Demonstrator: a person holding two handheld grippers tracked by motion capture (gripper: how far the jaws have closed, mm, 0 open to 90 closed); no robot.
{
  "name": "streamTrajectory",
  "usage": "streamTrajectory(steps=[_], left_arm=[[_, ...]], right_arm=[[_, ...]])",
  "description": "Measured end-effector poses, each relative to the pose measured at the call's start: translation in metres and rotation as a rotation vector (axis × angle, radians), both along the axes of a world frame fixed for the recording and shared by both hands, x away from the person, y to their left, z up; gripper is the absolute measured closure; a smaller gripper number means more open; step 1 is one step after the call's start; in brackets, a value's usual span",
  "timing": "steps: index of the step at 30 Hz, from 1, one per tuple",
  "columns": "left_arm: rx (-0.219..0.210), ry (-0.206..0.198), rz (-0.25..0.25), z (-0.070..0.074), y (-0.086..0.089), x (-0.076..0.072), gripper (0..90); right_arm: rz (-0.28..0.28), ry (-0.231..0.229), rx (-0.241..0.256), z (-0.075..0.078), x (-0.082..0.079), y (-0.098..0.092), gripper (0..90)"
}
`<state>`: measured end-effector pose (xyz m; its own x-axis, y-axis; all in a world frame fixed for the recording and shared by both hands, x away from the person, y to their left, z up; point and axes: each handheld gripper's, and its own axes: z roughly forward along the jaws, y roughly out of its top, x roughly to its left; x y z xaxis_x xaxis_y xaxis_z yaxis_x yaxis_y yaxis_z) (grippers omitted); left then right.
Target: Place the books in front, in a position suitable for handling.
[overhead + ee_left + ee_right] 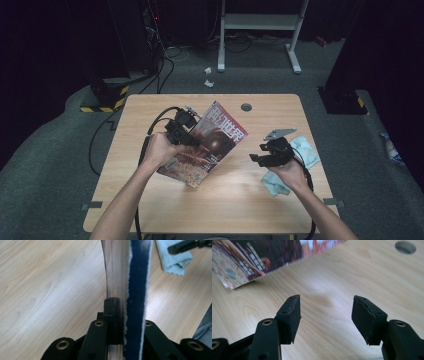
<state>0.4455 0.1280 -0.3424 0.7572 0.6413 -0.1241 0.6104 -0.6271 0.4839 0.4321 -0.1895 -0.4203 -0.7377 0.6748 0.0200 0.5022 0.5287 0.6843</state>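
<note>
Broadly, the wooden table (pixel 235 200) takes up most of the high view, with a grey round cable port (pixel 246 107) near its far edge. On its left half lies the magazine (pixel 210 142), its red and brown cover with white characters facing up, its left edge lifted by the left gripper (pixel 180 131). The high view gives the cover and the whole layout; the left gripper view gives what it cannot, the grip itself: the magazine (pixel 130 277) seen edge-on, a dark blue band with pale ragged margins, running straight up between the jaws, which are pressed tight onto it from both sides.

At the table's right side the right gripper (pixel 272 152) hovers over bare wood, well apart from the magazine, with the pale blue cloth (pixel 305 150) lying under and behind that hand (crumpled, part of it hidden by the wrist). In the right gripper view the right gripper (pixel 325 317) has its jaws spread wide with nothing between them, wood grain showing through the gap, and a corner of the magazine cover (pixel 262 257) shows at upper left. The left gripper view catches a corner of the cloth (pixel 175 257) at top right.
</note>
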Motion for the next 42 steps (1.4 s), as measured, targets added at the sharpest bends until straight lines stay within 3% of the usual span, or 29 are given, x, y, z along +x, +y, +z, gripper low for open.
streamTrajectory(steps=[16, 19, 22, 27, 42], left_arm=[[0.034, 0.0, -0.077, 0.007, -0.007, 0.002, 83.5], [0.036, -0.007, -0.083, 0.009, -0.008, 0.002, 83.4], [0.026, -0.008, -0.088, 0.009, -0.008, 0.002, 83.4], [0.017, -0.002, -0.12, 0.01, -0.009, 0.002, 83.5], [0.0, 0.001, -0.182, 0.013, -0.017, 0.0, 83.4]], right_arm=[[0.207, -0.1, -0.115, 0.07, 0.025, 0.028, 43.7], [0.237, -0.106, -0.096, 0.087, 0.031, 0.03, 41.8], [0.264, -0.124, -0.117, 0.099, 0.035, 0.035, 42.1], [0.315, -0.109, -0.151, 0.105, 0.043, 0.047, 41.9], [0.386, -0.089, -0.13, 0.113, 0.058, 0.064, 41.1]])
